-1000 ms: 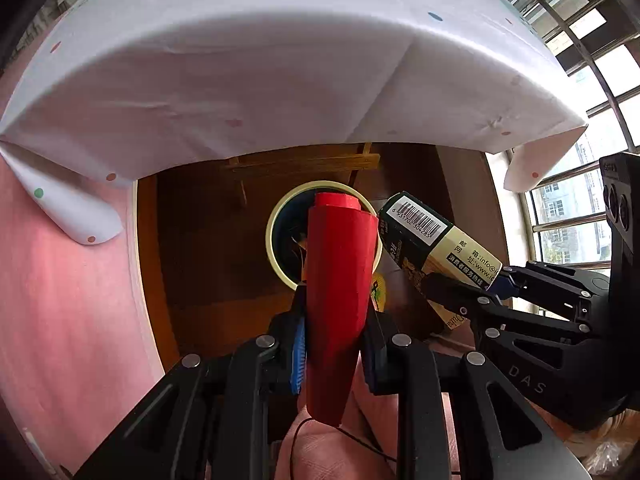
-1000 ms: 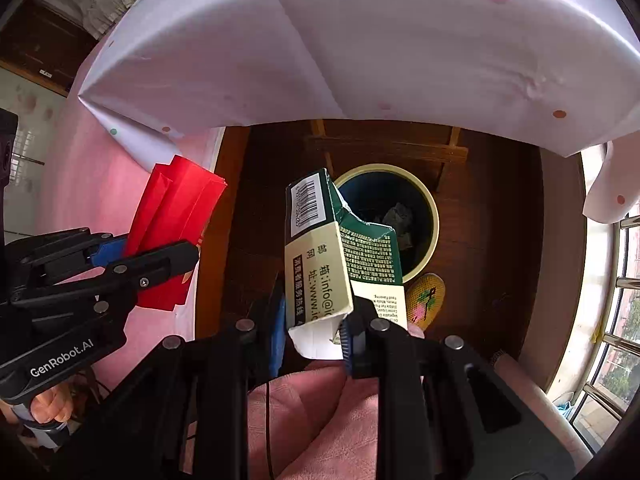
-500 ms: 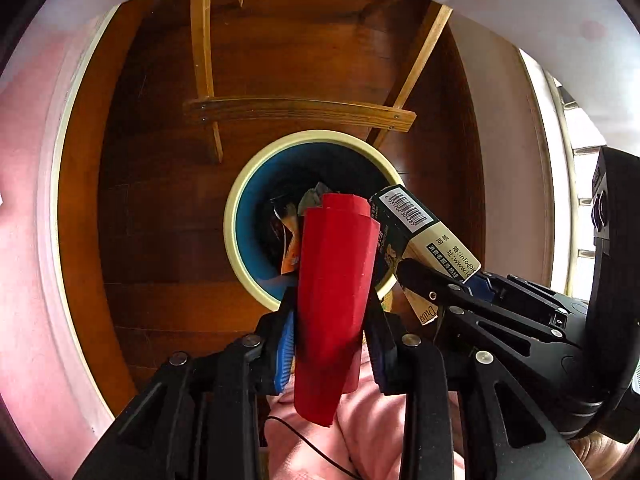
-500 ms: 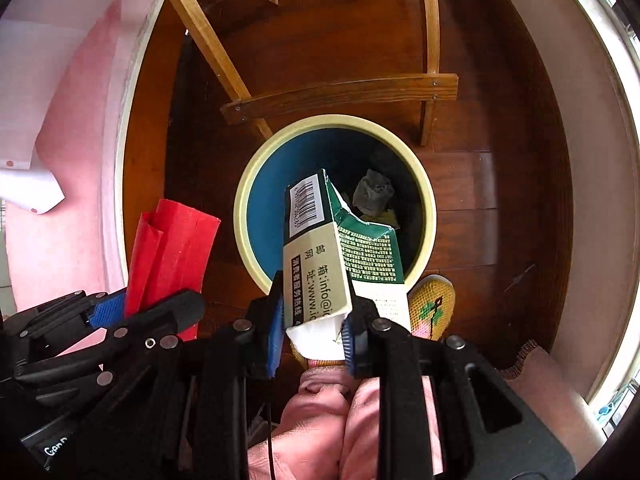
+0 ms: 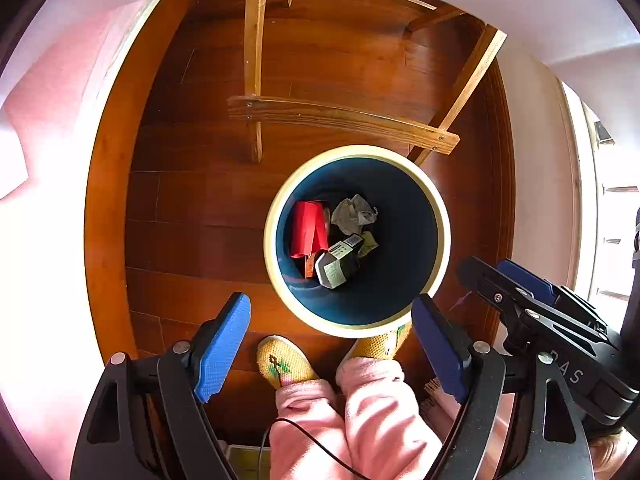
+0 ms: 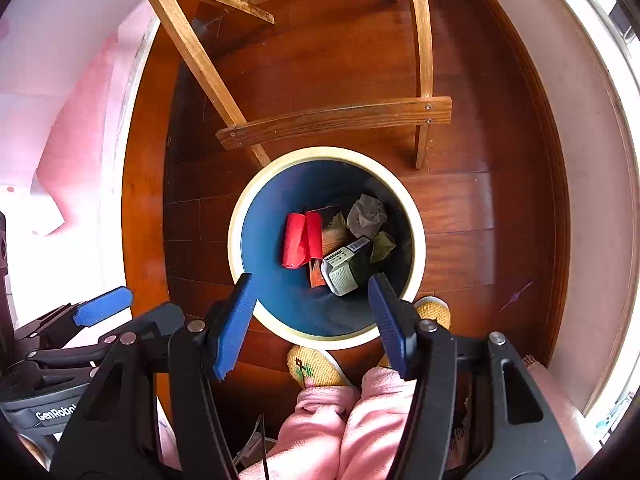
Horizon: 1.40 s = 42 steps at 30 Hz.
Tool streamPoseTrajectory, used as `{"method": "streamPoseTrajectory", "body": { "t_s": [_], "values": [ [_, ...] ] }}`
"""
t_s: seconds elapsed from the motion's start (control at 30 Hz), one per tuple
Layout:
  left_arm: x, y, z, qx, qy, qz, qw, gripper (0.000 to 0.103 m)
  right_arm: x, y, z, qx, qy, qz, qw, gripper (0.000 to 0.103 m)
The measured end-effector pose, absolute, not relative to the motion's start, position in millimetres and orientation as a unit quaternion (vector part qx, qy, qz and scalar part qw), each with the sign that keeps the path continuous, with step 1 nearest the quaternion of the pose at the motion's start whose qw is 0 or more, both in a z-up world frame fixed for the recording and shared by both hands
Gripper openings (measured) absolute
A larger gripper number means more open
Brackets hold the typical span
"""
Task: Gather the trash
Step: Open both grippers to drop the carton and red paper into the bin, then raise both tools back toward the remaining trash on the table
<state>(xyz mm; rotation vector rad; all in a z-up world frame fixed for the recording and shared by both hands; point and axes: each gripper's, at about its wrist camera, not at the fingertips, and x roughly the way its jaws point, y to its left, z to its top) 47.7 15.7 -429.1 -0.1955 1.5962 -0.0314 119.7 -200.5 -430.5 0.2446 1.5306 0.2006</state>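
Both the left tool (image 5: 332, 344) and right tool (image 6: 314, 320) gape empty above the round cream-rimmed blue bin (image 5: 436, 208), where the red folded paper (image 5: 305, 229) and green printed carton (image 5: 338, 266) lie.

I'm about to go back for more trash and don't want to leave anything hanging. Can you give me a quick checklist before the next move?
1. Left tongs open and empty: ok.
2. Right tongs open and empty: ok.
3. Red paper roll inside the bin: ok.
4. Green carton inside the bin, nothing caught on the rim: ok.
5. Floor beside the bin free of dropped trash: ok in what shows; the area behind the legs is hidden.
6. More trash left on the table: cannot tell, out of view.
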Motion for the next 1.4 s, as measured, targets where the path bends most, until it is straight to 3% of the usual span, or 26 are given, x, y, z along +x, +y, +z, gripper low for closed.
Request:
{"method": "streamPoseTrajectory", "body": {
  "t_s": [0.4,0.9,1.4],
  "values": [
    [34.8,30.5,-314.2,-0.084,0.667,0.007,0.740,0.084,109.6,-195.5,-344.6,0.114,0.662,0.085,0.736,0.055],
    [13.4,41.7,-106.3,-0.073,0.562,-0.045,0.822,0.084,84.2,-174.1,-157.5,0.122,0.570,0.107,0.805,0.055],
    [34.9,62.5,46.0,-0.041,0.450,-0.052,0.891,0.082,113.5,-177.2,7.2,0.096,0.474,0.109,0.868,0.055]
  ]
}}
